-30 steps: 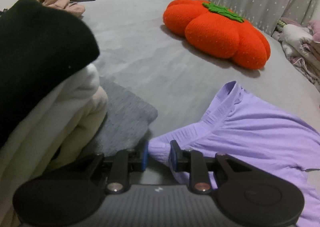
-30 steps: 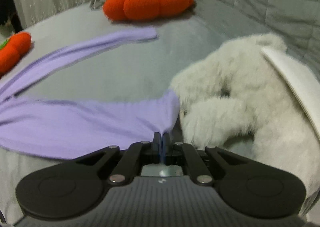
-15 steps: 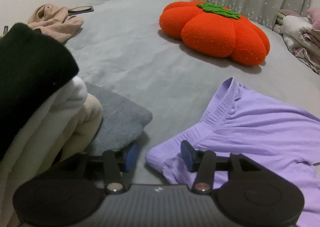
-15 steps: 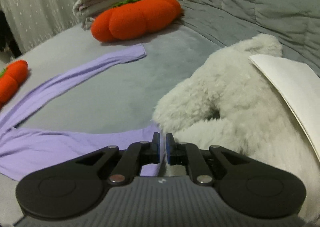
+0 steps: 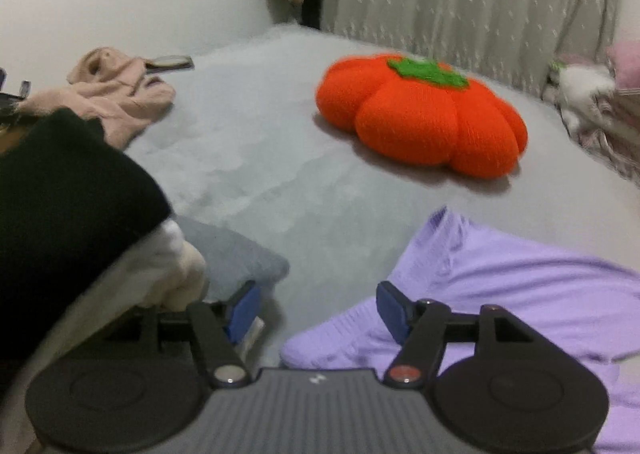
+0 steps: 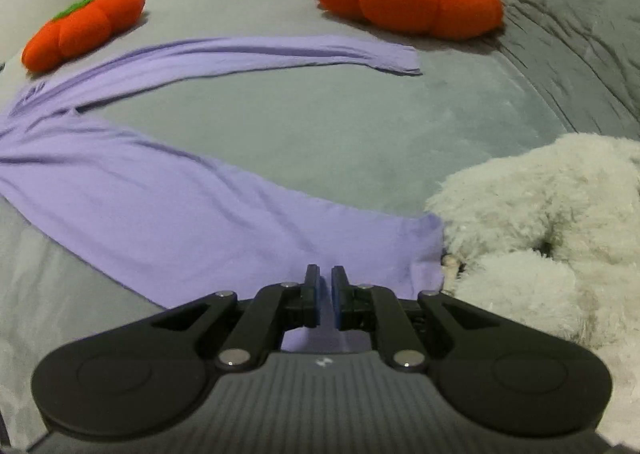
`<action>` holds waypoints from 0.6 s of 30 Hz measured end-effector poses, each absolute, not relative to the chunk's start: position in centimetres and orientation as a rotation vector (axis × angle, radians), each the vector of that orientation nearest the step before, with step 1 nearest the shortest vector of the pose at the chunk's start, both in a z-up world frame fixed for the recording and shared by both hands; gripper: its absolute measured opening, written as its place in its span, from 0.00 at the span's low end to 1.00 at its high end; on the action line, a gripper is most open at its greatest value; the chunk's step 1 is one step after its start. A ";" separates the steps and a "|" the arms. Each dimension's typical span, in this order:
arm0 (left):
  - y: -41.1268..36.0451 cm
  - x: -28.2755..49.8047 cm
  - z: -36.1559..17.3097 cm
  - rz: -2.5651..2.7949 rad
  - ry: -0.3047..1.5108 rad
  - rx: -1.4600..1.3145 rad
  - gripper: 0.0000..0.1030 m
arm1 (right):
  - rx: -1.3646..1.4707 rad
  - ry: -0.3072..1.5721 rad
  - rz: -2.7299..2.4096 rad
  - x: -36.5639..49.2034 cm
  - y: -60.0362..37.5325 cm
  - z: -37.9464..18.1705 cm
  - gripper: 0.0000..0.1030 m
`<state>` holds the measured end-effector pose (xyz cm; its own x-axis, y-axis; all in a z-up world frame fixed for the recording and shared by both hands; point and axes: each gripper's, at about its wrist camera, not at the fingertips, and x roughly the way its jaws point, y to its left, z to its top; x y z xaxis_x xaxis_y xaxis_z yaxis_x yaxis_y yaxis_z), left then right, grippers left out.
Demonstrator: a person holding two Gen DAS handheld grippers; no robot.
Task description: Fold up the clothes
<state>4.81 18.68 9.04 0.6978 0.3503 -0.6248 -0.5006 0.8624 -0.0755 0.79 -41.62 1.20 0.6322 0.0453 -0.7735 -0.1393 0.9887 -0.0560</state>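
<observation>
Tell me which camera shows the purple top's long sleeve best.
The right wrist view. There the long sleeve lies flat across the bed, visible along its whole length to the cuff, with the purple top spread below it. The left wrist view shows only the ribbed neckline and part of the body, no sleeve.

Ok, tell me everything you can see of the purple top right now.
The purple top is a thin, light lilac long-sleeved garment of soft knit-looking fabric, lying spread flat on the grey bed cover, mildly wrinkled and not yet folded. One long sleeve stretches out towards an orange pumpkin cushion. Its ribbed end lies by the open left claw; the hem corner borders a white fluffy toy. The right claw, slightly parted, hovers over the hem; neither grips it.
</observation>
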 end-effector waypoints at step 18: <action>15.7 6.6 7.5 0.334 0.639 -0.163 0.69 | -0.258 0.835 0.039 1.0 -42.0 0.7 0.15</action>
